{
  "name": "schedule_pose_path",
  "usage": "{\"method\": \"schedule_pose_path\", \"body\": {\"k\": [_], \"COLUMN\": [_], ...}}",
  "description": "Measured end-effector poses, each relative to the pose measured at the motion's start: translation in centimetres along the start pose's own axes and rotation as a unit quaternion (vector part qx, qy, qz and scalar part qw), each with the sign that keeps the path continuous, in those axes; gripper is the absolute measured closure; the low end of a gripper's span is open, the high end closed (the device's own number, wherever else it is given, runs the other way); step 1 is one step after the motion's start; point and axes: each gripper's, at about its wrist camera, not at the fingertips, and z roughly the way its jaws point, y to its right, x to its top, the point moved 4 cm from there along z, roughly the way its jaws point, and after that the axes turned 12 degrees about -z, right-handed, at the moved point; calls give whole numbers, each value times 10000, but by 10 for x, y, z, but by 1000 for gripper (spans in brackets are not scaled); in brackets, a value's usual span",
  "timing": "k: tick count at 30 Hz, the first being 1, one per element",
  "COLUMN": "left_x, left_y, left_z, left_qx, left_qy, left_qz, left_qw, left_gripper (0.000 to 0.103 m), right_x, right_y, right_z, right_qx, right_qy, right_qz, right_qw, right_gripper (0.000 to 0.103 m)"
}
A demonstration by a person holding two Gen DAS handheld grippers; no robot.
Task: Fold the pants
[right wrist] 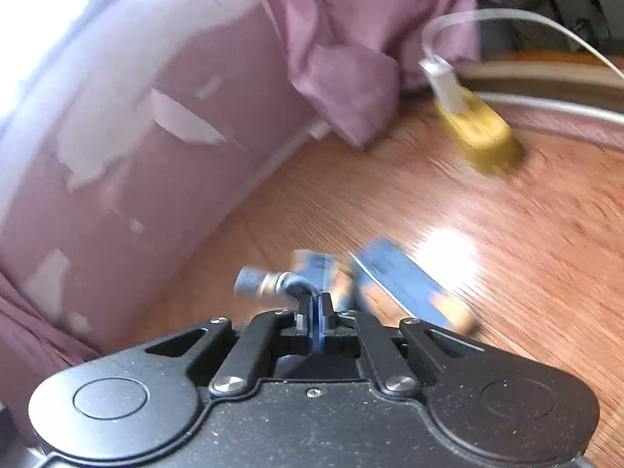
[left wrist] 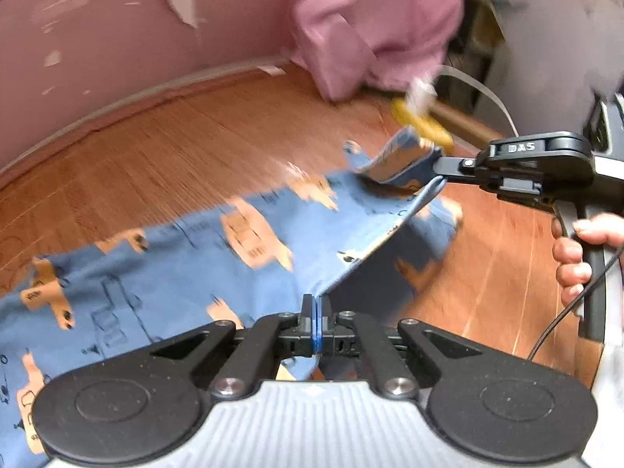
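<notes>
Blue pants [left wrist: 195,257] with an orange print lie spread over the wooden table [left wrist: 175,148] in the left wrist view. My left gripper [left wrist: 316,304] is shut on an edge of the fabric, which rises taut to the right gripper [left wrist: 442,171], also shut on the pants and held by a person's hand [left wrist: 577,257]. In the right wrist view my right gripper [right wrist: 316,300] is shut on a blurred fold of the blue pants [right wrist: 397,277], with a drawstring end [right wrist: 253,280] hanging out to the left.
A pink wall [left wrist: 117,39] with peeling paint borders the table's far side. A pink cloth [left wrist: 370,27] hangs at the back. A yellow object [right wrist: 479,132] with a white cable [right wrist: 546,23] lies at the far right. Bare wood [right wrist: 507,253] shows to the right.
</notes>
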Motion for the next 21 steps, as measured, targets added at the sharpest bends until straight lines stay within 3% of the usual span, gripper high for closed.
{"method": "schedule_pose_path", "body": {"k": [4,8,9,11,14,18,21], "left_x": [-16,-20,-21,-19,-23,-23,-23], "left_y": [16,21,21,21,18,17,17], "left_z": [10,15,15,19,22,21,21], "left_qx": [151,258,268,300,307,304,298], "left_qy": [-176,-197,-206,-242,-285,-293,-282], "left_qz": [466,570,574,560,525,524,510], "left_qw": [9986,9978,9978,9977,9977,9977,9979], "left_gripper": [103,103,103,103,103,103,103], "right_x": [-15,-17,-19,-27,-31,-38,-48], "right_y": [15,12,10,5,-1,-25,-45], "right_z": [0,2,2,2,1,1,1], "right_qx": [-202,-271,-373,-613,-812,-992,-1144], "right_qy": [-136,-282,-329,-426,-509,-575,-629], "right_qz": [-191,-533,-724,-1080,-1691,-2901,-3965], "right_qw": [9995,9978,9961,9913,9809,9501,9087], "right_gripper": [102,99,96,75,67,51,50]}}
